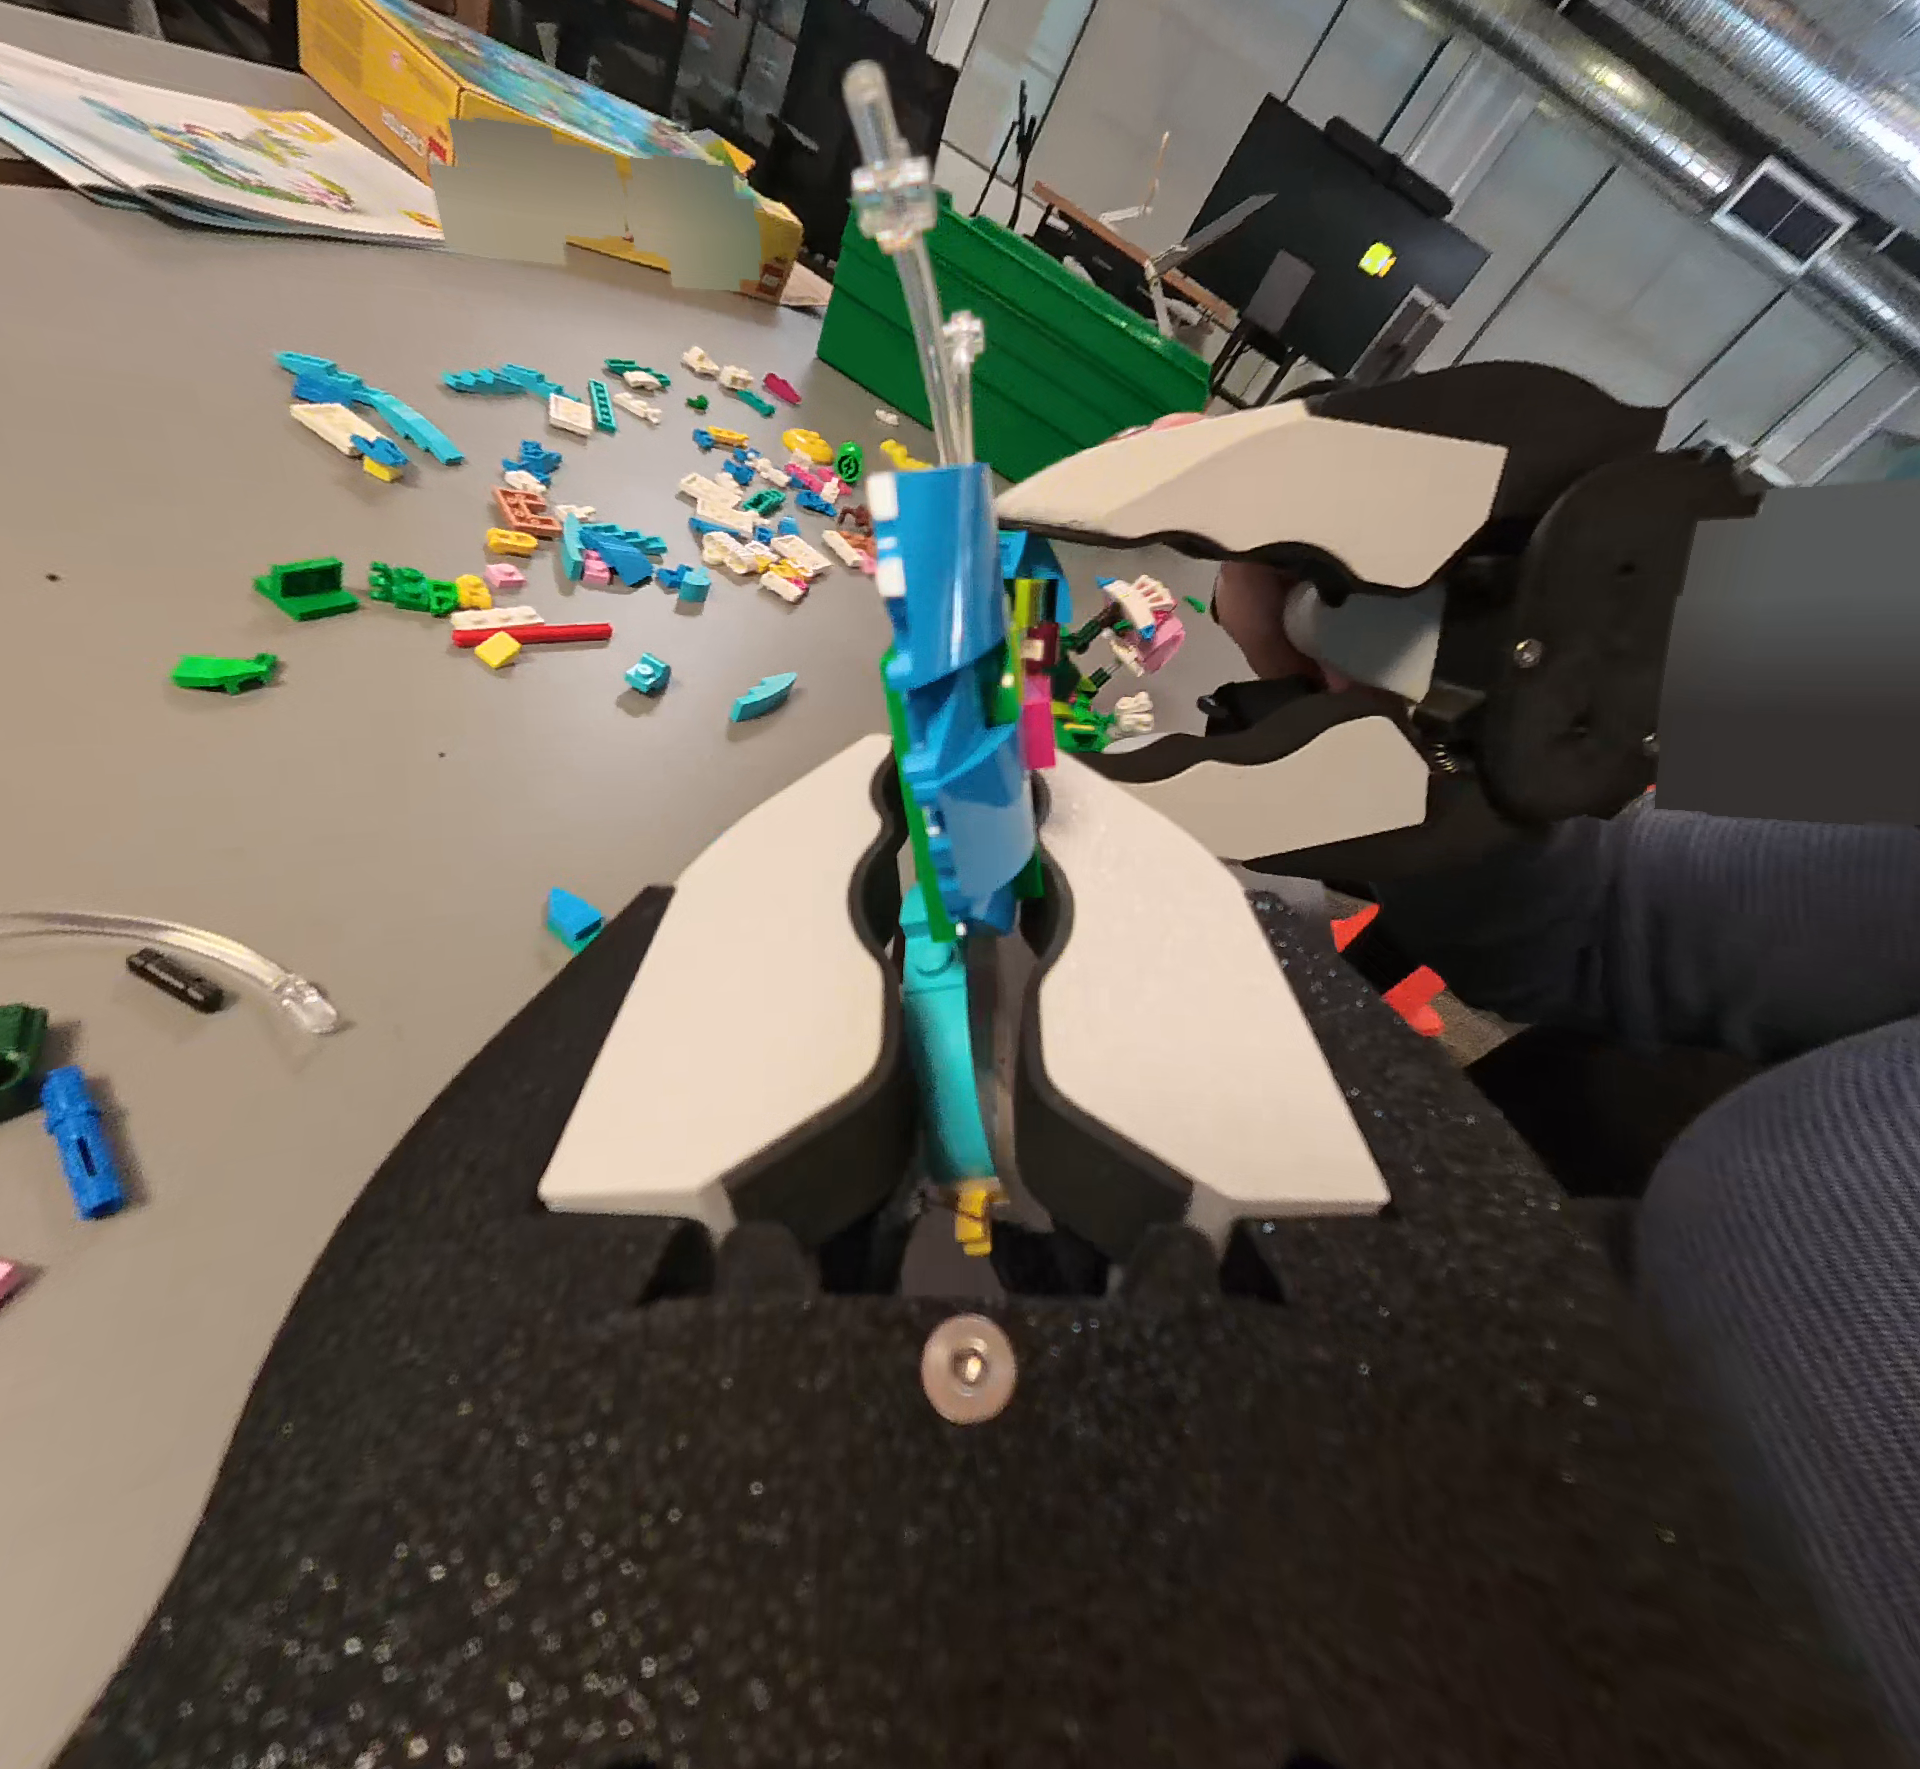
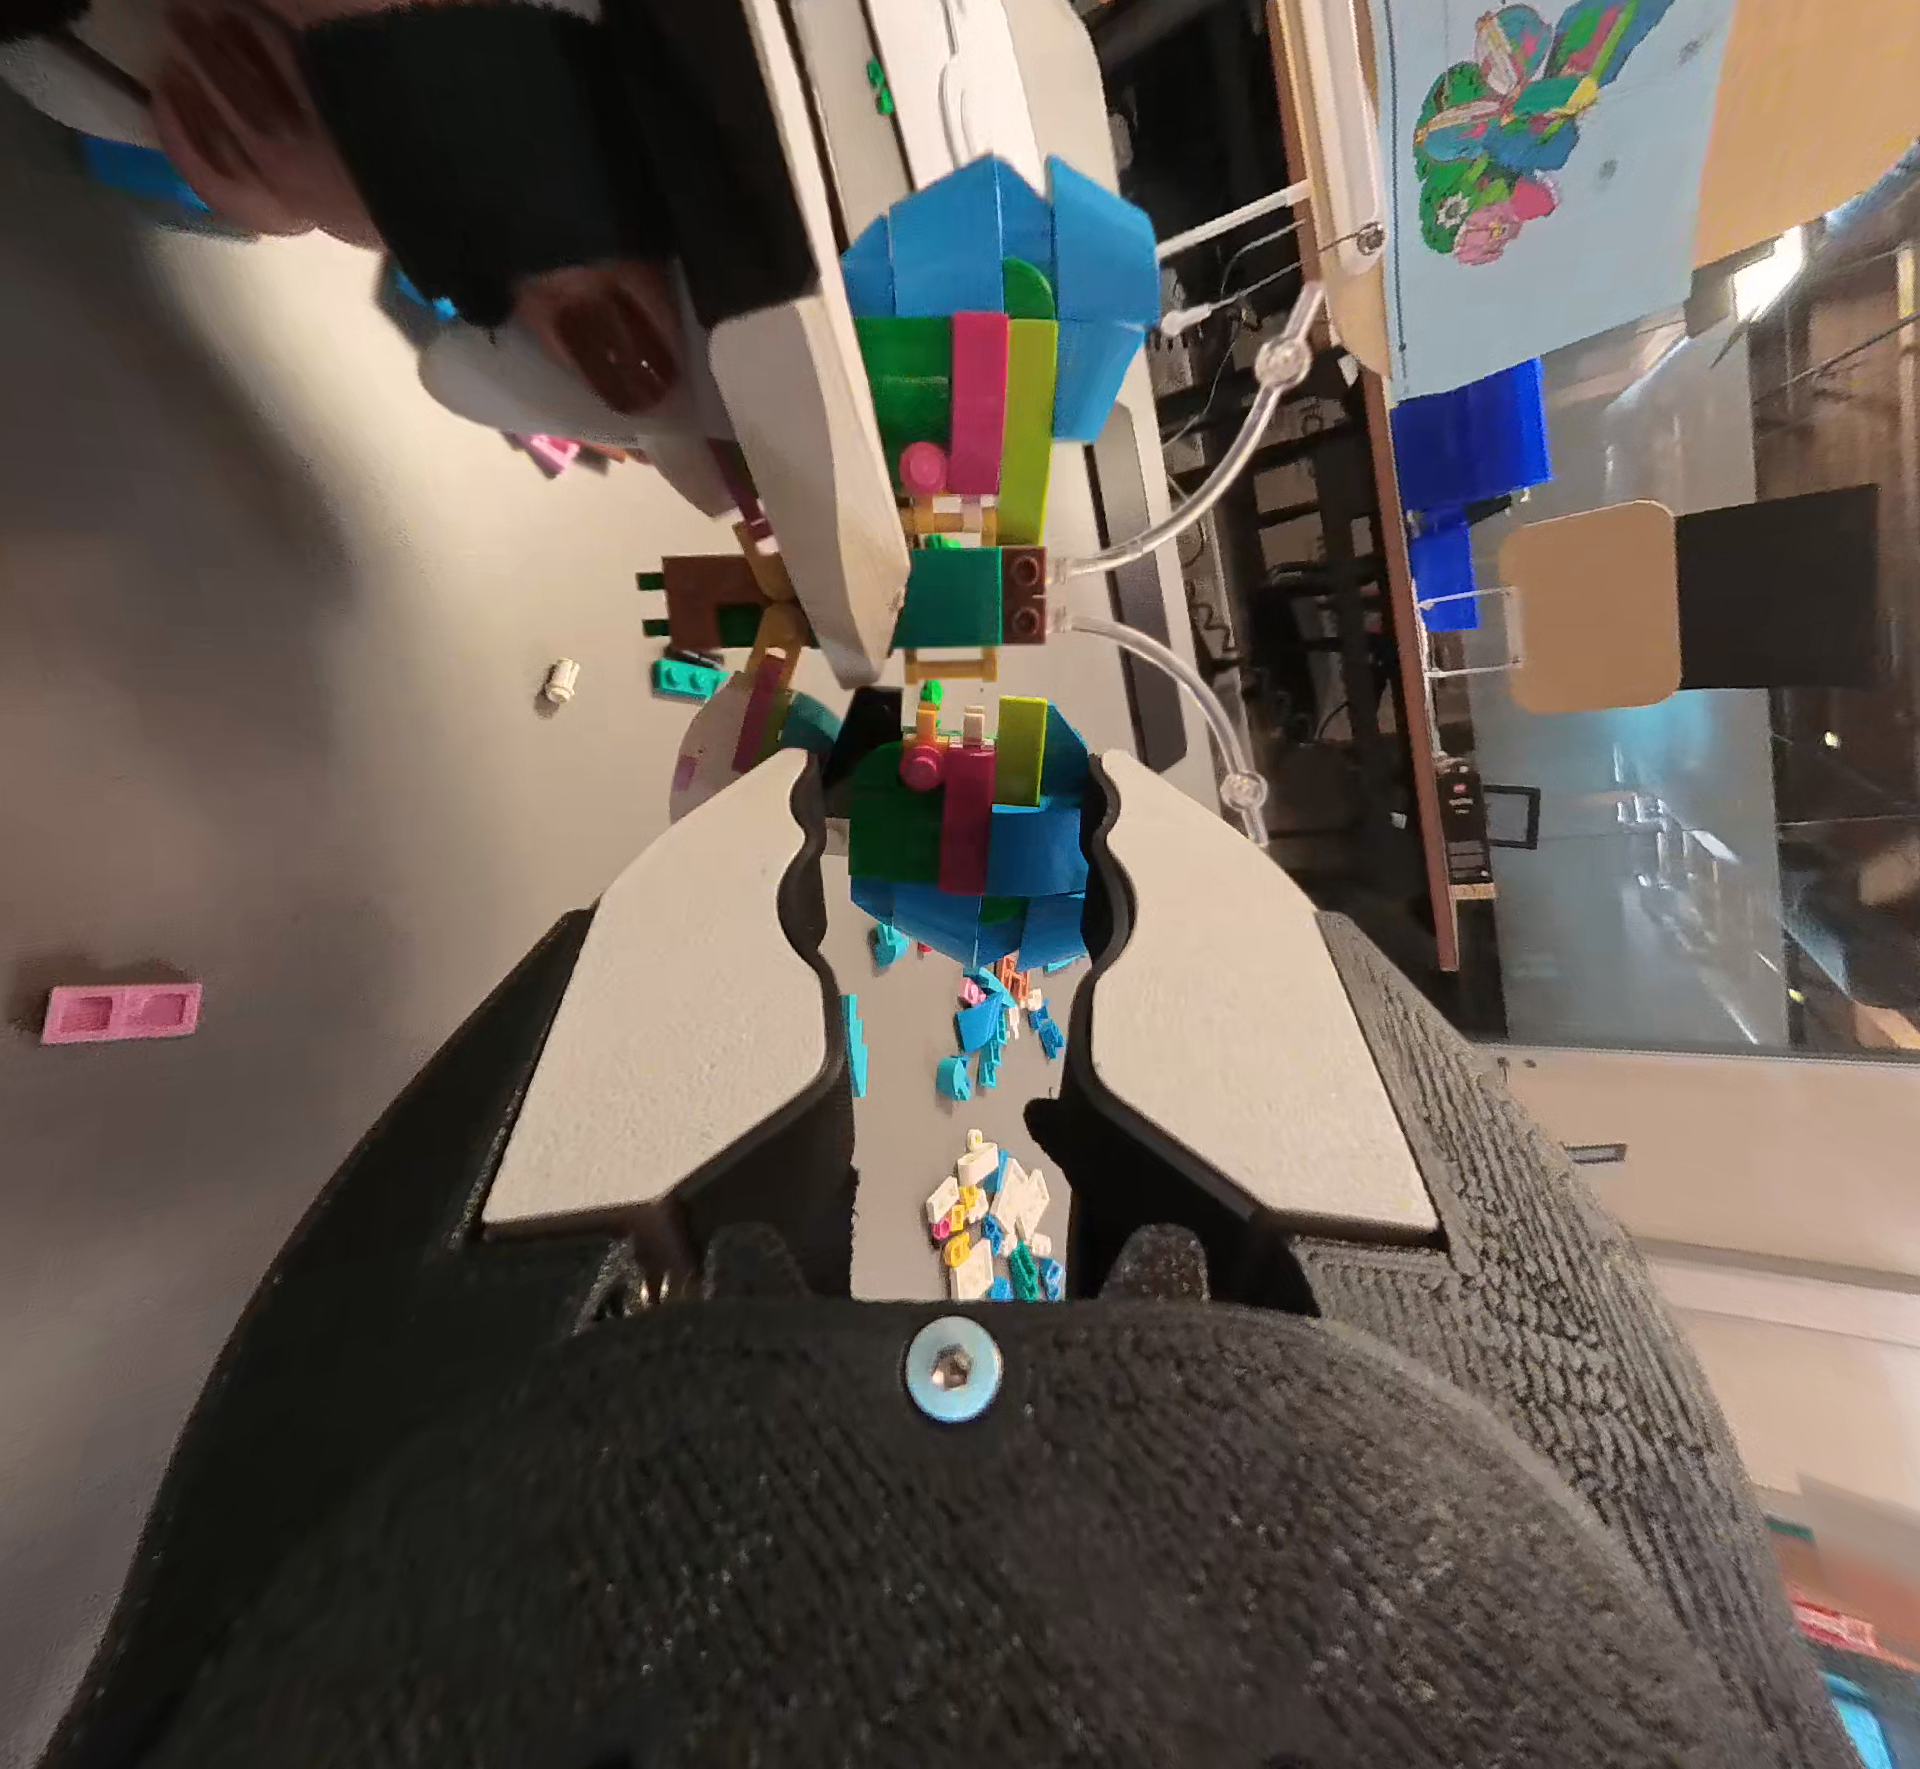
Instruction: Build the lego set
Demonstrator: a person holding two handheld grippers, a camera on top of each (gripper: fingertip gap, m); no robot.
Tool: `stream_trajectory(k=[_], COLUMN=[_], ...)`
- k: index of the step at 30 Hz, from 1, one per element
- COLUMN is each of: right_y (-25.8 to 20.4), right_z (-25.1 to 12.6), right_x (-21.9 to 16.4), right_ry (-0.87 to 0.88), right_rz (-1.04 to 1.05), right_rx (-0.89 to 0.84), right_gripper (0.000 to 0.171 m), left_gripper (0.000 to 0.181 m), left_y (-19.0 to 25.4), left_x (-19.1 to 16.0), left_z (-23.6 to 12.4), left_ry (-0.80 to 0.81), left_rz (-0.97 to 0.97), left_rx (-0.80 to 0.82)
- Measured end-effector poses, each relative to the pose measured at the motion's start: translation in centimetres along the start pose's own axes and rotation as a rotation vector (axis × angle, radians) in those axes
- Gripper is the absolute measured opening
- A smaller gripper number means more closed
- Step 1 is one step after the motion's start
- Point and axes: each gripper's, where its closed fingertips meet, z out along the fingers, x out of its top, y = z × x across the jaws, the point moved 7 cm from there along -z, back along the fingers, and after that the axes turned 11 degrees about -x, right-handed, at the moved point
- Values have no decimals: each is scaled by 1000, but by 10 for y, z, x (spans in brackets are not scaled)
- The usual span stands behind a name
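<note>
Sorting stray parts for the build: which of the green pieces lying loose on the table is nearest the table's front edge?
The curved bright green piece, alone at the left; the other green pieces lie farther back.

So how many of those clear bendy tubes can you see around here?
3. Two clear tubes curve out of the butterfly model's brown piece; a third lies loose on the table at left. More may be hidden.

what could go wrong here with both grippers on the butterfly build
1. The left hand-held gripper and right hand-held gripper each clamp a wing of the butterfly model; twisting could split it at the body.
2. The clear antennae stick out unsupported and may pop off.
</note>
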Motion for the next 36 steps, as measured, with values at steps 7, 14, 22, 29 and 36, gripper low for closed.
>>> stream_trajectory(k=[7,14,22,29,36], right_y=[-3,-2,-3,-6,-2], right_z=[9,10,8,5,2], right_x=[3,8,10,15,10], right_ry=[-41,-88,-65,-32,35], right_rz=[-17,-7,-19,-21,60], right_rx=[26,47,0,-17,50], right_gripper=[46,46,46,41,40], left_gripper=[19,19,19,19,18], left_y=[-2,0,0,-5,-5], left_x=[1,2,3,-2,-3], left_z=[-3,-4,-4,-3,-3], left_ry=[-64,-87,-88,-90,-72], left_rz=[106,186,183,139,68], left_rx=[50,54,57,50,-85])
